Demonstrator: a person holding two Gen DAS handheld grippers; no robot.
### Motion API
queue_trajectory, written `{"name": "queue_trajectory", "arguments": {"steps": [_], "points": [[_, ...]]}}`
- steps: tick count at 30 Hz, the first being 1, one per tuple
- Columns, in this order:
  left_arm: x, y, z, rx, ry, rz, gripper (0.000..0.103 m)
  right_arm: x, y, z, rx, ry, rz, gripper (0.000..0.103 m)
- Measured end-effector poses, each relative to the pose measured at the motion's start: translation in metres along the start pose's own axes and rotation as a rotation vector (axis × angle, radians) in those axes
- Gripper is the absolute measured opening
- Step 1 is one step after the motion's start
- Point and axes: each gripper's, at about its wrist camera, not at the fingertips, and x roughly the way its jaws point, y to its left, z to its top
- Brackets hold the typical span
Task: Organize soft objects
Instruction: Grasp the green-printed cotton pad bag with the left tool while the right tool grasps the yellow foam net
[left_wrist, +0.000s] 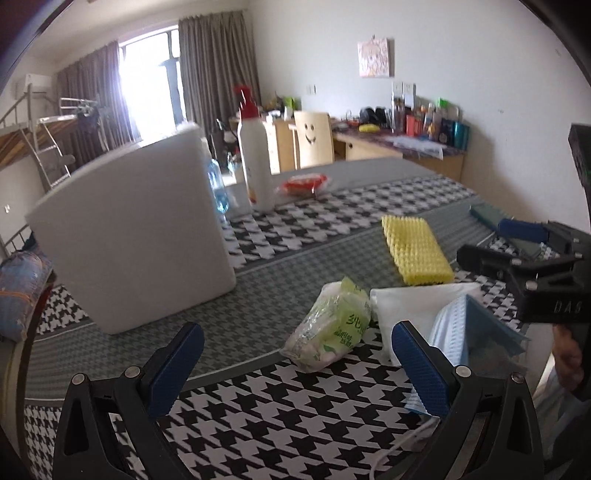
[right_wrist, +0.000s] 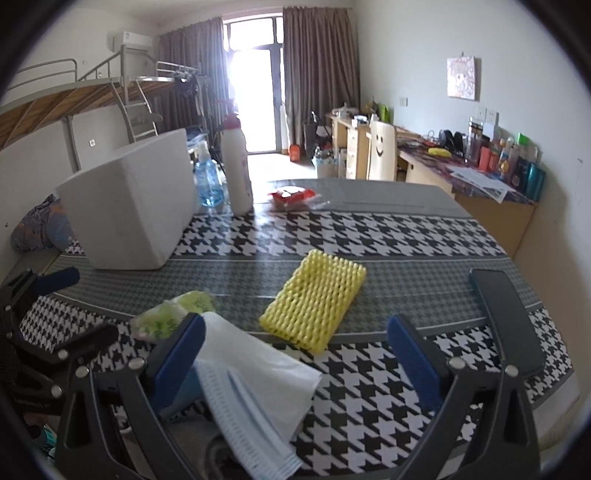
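Daylight is flooding through the curtained window at the far end of the room, washing out the doorway, and the houndstooth-patterned tabletop (left_wrist: 258, 406) is filling the left wrist view. On it a white foam box (left_wrist: 136, 243) is standing to the left, with a white spray bottle (left_wrist: 255, 162) and a red packet (left_wrist: 304, 183) behind it. The left gripper (left_wrist: 295, 373) is hovering low with its blue fingers (left_wrist: 177, 373) wide apart and nothing between them; a green tissue pack (left_wrist: 332, 325) is lying just ahead, a yellow foam sleeve (left_wrist: 415, 251) farther back, and a white sheet (left_wrist: 410, 306) with a blue face mask (left_wrist: 454, 332) beside the right-hand finger. The right gripper (left_wrist: 532, 254) is reaching in from the right edge. In the right wrist view its own fingers (right_wrist: 181, 362) are also standing apart, empty; the mask (right_wrist: 243, 417) and sheet (right_wrist: 266, 365) are lying against the left finger, not pinched. A dark phone-like slab (right_wrist: 506, 317) is resting at the right, and desks with clutter are lining the far wall. Judgement: the step in hand is probably a pickup of mask or tissue pack; the fingers should straddle the item squarely and close gently, since thin layers may slip or drag the sheet along.
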Motion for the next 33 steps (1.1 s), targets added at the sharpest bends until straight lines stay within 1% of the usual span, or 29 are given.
{"name": "queue_trajectory", "arguments": {"steps": [4,6,8,11,12,13,15,17,19,21,23,27,29,33], "points": [[0.01,-0.001,0.001,0.001,0.03,-0.019,0.098,0.013,-0.005,0.003,0.022,0.051,0.001,0.1],[0.015,-0.003,0.002,0.01,0.04,-0.03,0.097,0.019,-0.008,0.005,0.035,0.073,0.005,0.1],[0.019,-0.005,0.003,0.023,0.054,-0.038,0.093,0.025,-0.009,0.006,0.047,0.097,0.002,0.1],[0.025,-0.005,0.005,0.034,0.076,-0.045,0.089,0.031,-0.013,0.007,0.062,0.121,0.007,0.099],[0.028,-0.005,0.005,0.037,0.083,-0.043,0.088,0.033,-0.014,0.007,0.064,0.129,0.008,0.097],[0.031,-0.005,0.005,0.039,0.091,-0.042,0.084,0.035,-0.014,0.007,0.064,0.133,0.007,0.096],[0.036,-0.005,0.006,0.039,0.113,-0.051,0.081,0.039,-0.015,0.007,0.065,0.145,-0.001,0.093],[0.04,-0.005,0.006,0.038,0.129,-0.054,0.076,0.044,-0.017,0.007,0.077,0.167,-0.001,0.09],[0.043,-0.006,0.004,0.043,0.139,-0.057,0.074,0.047,-0.019,0.007,0.087,0.174,0.002,0.089],[0.044,-0.005,0.003,0.042,0.144,-0.061,0.074,0.05,-0.02,0.008,0.091,0.182,0.003,0.089],[0.045,-0.006,0.003,0.046,0.152,-0.061,0.068,0.053,-0.02,0.008,0.092,0.189,-0.001,0.088],[0.047,-0.01,0.002,0.065,0.164,-0.064,0.064,0.062,-0.02,0.009,0.093,0.212,-0.005,0.084],[0.047,-0.011,0.001,0.068,0.167,-0.07,0.058,0.065,-0.021,0.01,0.093,0.219,-0.006,0.082],[0.048,-0.013,0.0,0.077,0.179,-0.08,0.053,0.073,-0.022,0.009,0.097,0.251,-0.002,0.075]]}}
